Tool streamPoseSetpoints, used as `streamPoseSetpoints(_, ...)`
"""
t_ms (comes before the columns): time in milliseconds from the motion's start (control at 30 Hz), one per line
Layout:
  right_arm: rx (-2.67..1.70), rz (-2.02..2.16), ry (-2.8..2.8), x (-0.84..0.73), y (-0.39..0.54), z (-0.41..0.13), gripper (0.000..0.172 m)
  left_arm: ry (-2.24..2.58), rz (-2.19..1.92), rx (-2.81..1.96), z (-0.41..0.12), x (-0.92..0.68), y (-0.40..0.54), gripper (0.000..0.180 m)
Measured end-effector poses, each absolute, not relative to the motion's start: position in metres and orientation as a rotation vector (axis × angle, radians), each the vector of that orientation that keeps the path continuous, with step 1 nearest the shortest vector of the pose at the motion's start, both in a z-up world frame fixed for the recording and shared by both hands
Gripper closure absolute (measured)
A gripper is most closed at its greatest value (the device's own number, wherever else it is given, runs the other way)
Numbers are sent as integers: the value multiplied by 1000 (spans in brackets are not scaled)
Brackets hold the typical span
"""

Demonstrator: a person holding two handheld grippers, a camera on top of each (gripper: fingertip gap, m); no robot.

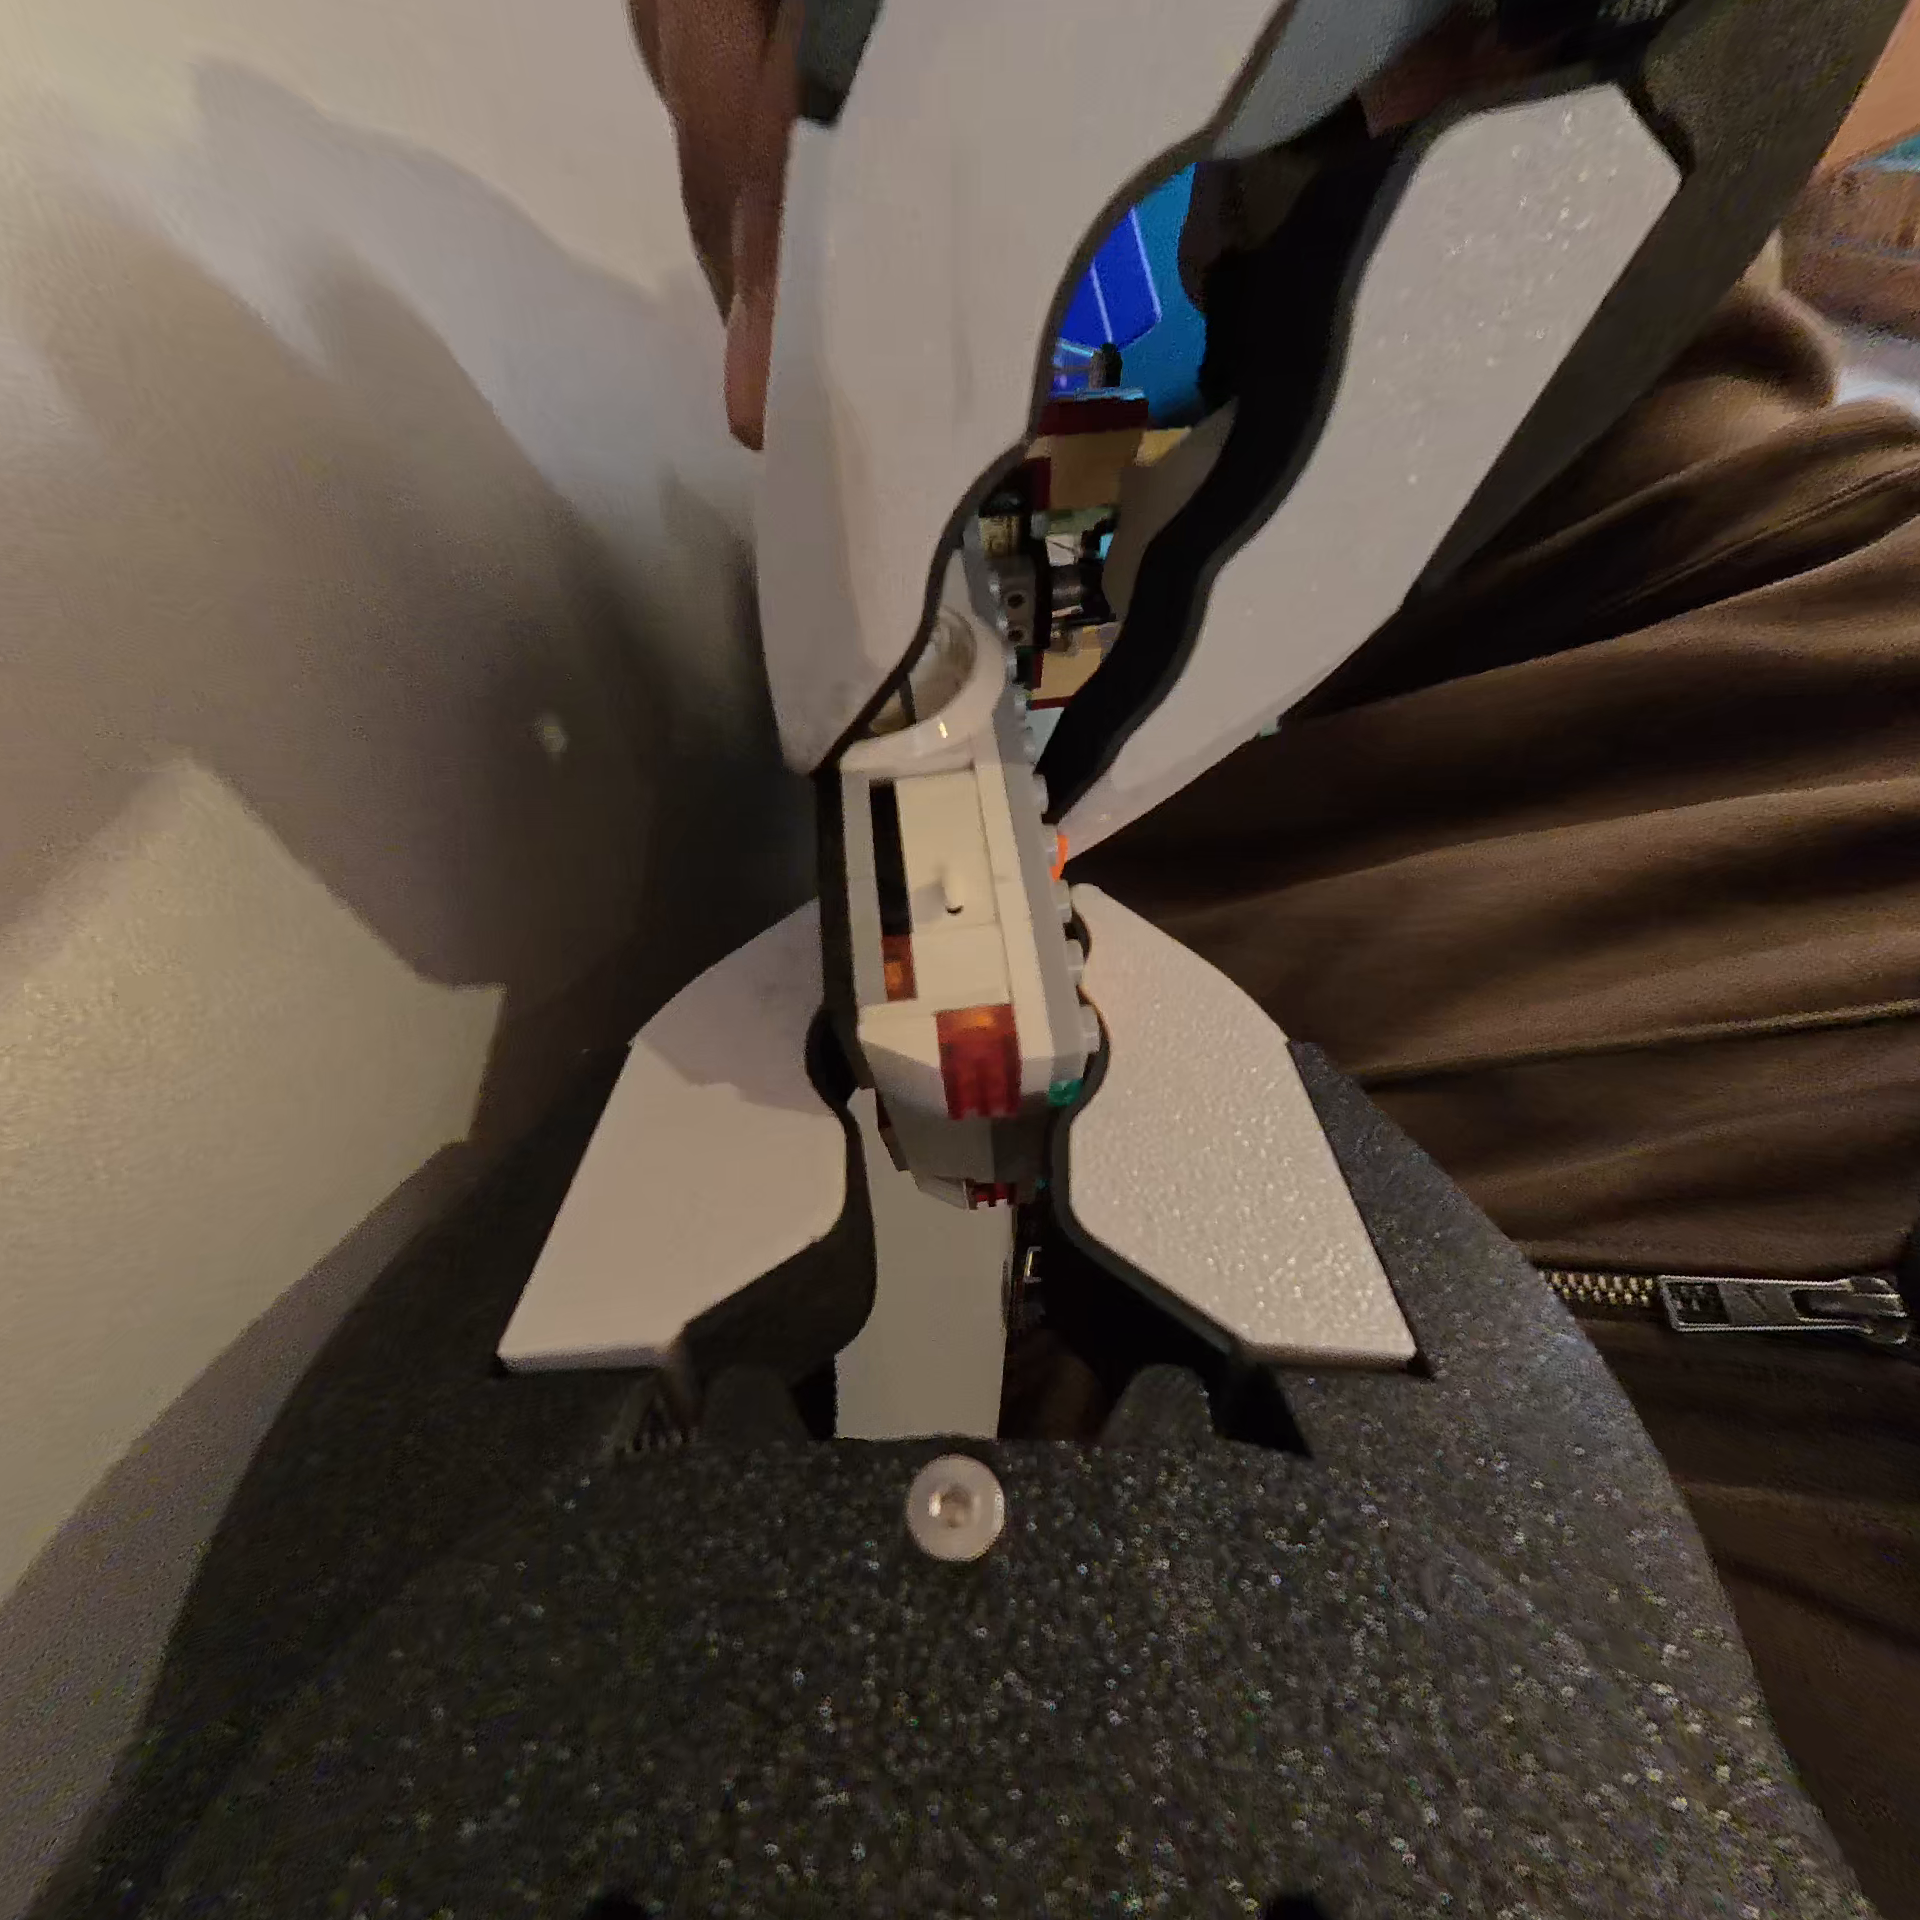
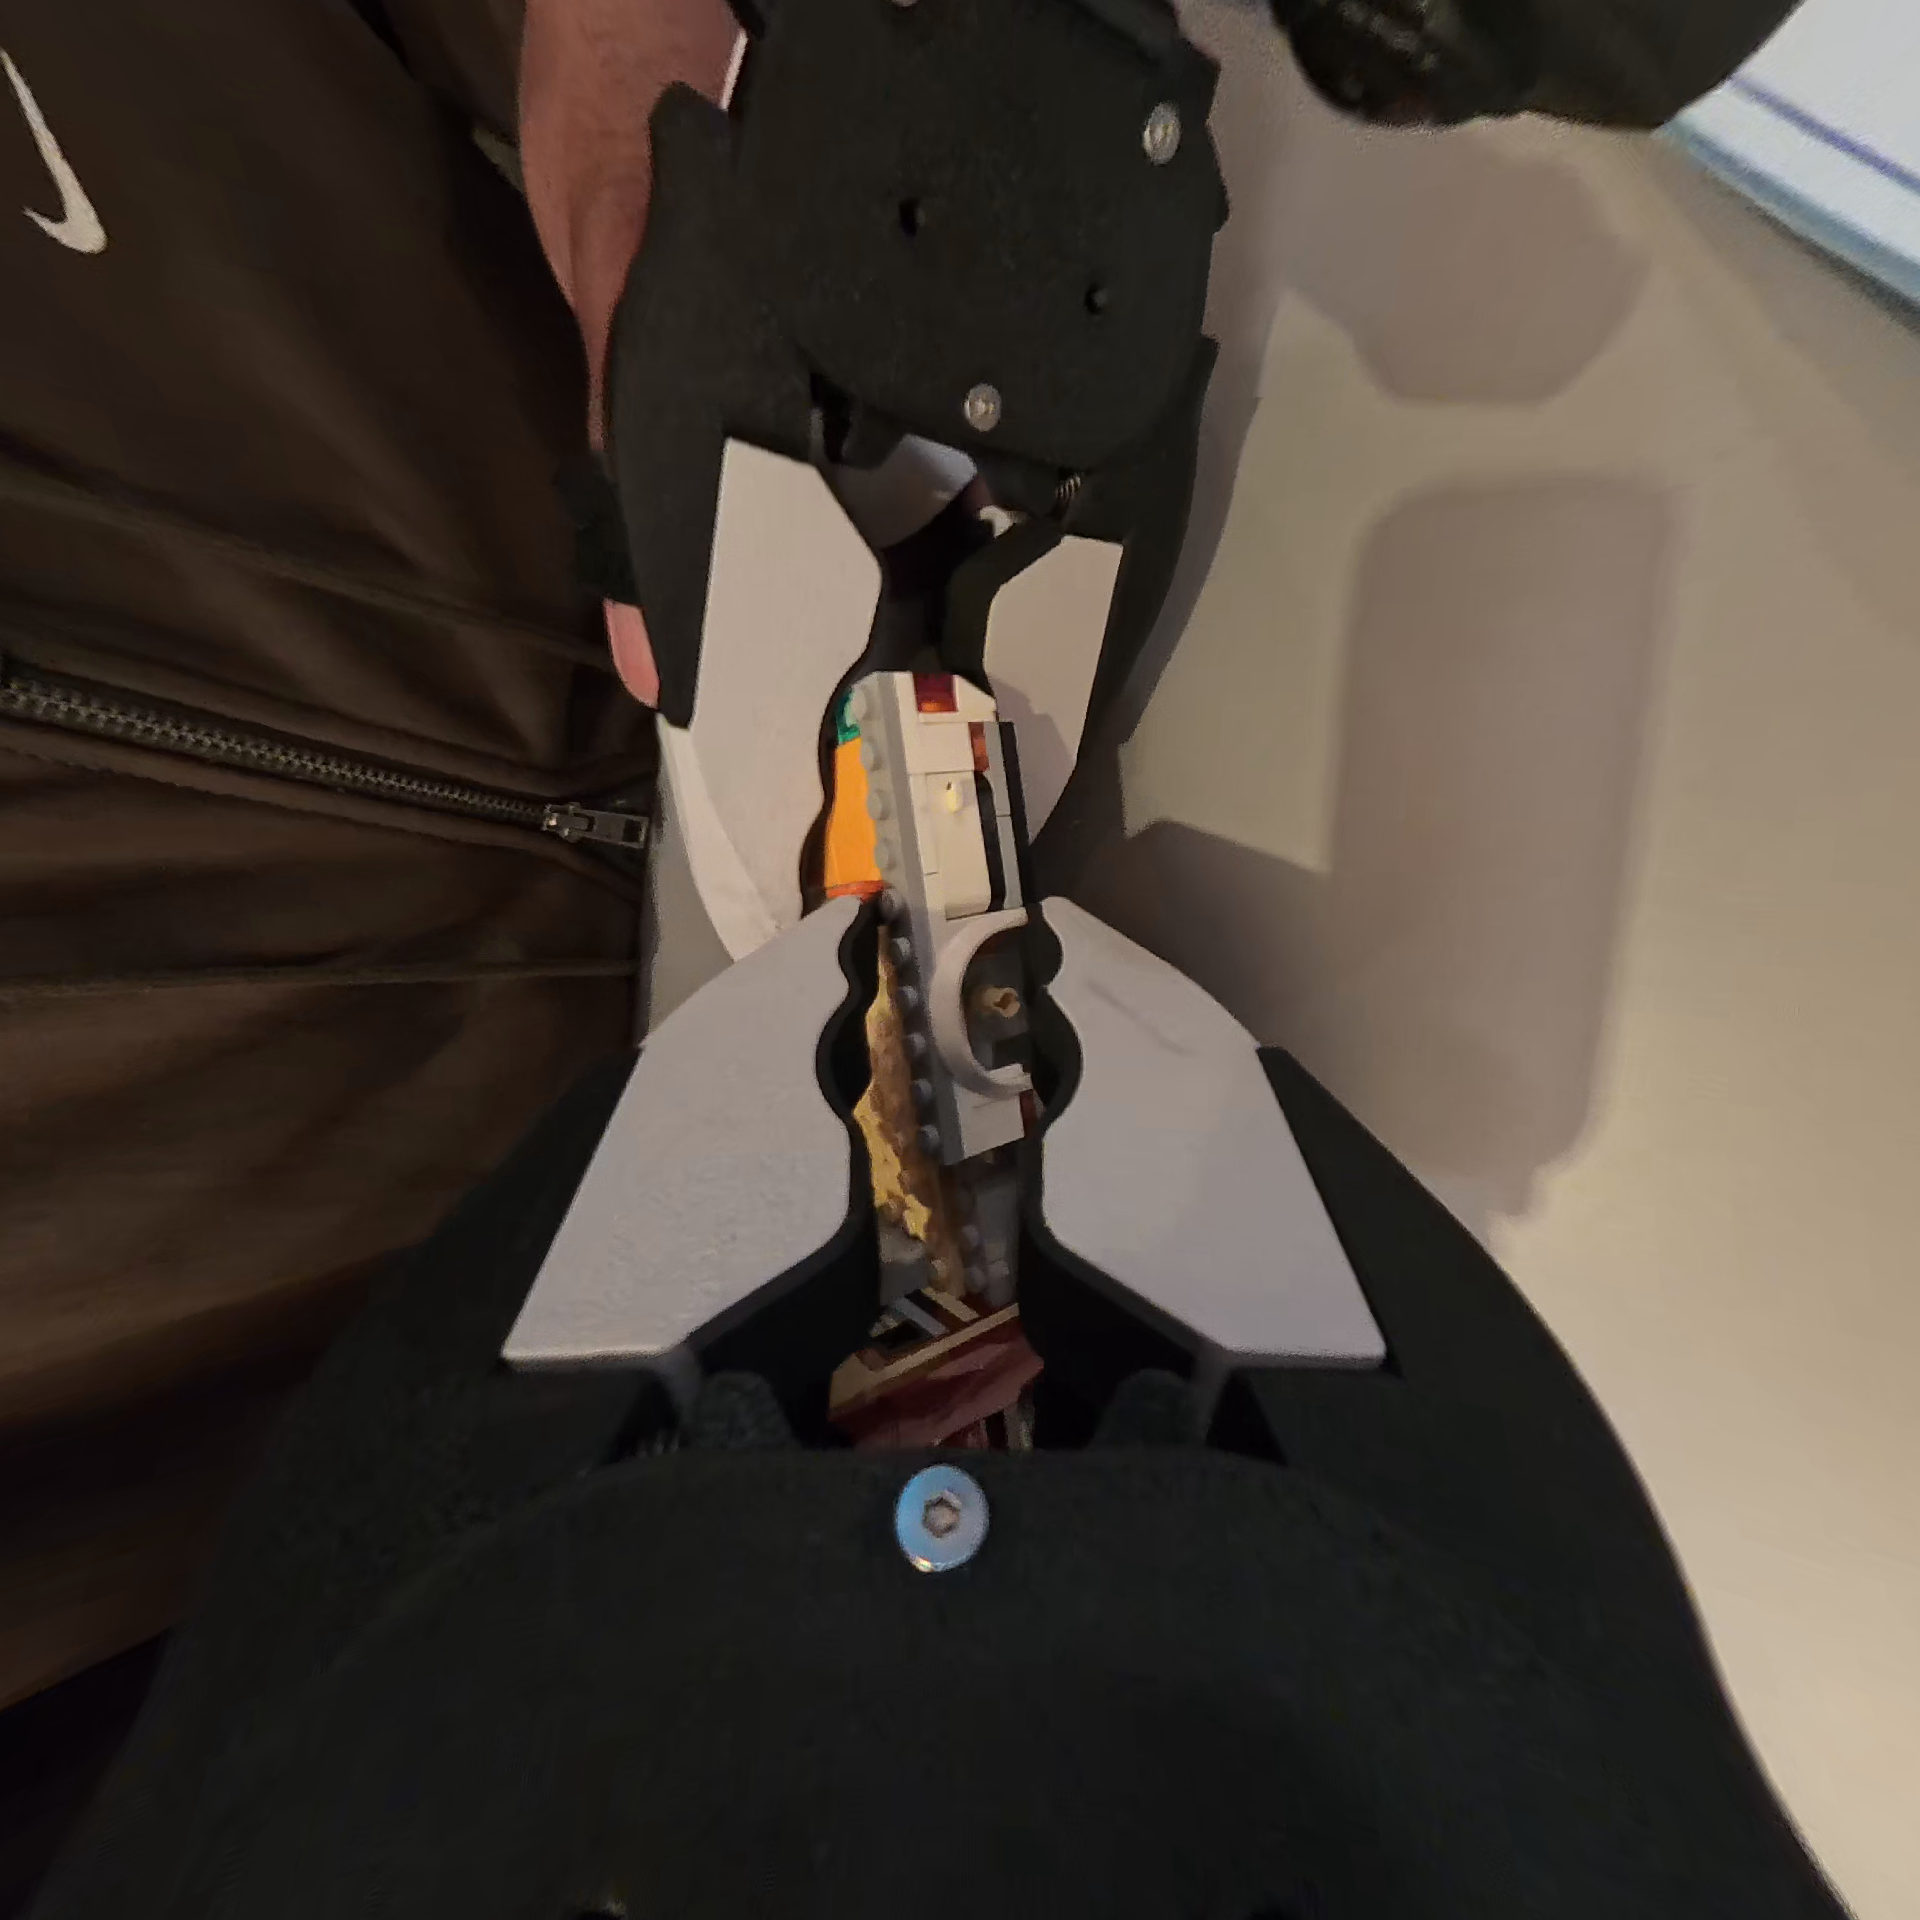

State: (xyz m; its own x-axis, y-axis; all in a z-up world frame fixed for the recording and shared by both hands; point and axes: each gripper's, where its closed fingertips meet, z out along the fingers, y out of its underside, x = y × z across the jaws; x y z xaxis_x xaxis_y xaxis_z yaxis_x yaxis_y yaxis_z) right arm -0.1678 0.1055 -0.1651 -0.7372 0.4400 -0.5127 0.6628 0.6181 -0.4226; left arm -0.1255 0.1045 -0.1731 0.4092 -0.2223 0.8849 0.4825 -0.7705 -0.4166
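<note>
We have both tools, left (image 1: 961,997) and right (image 2: 940,997), clamped on one brick model (image 1: 940,935) — any twist could snap it apart.

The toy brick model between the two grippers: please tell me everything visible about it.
The brick model is long and narrow, of white and grey plastic bricks with studs, dark red, orange, teal and tan parts, and a round white ring. It hangs above a pale surface, clamped at one end by the left gripper, at the other by the right gripper.
</note>
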Motion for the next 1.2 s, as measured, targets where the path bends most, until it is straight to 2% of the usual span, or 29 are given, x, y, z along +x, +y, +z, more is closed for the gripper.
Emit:
streamPoseSetpoints(300, 895, -841, 3100, -196, 129, -142, 130, -329, -1404, -1911, -165, -144, 113, 146)
streamPoseSetpoints(433, 918, -819, 3256, -204, 140, -136, 140, -328, -1389, -1928, -167, -143, 114, 146)
streamPoseSetpoints(767, 1071, -1166, 2646, -197, 131, -144, 138, -302, -1473, -1950, -168, -144, 111, 147)
streamPoseSetpoints(1200, 924, -1282, 2237, -173, 125, -157, 111, 68, -1674, -2108, -168, -138, 103, 147)
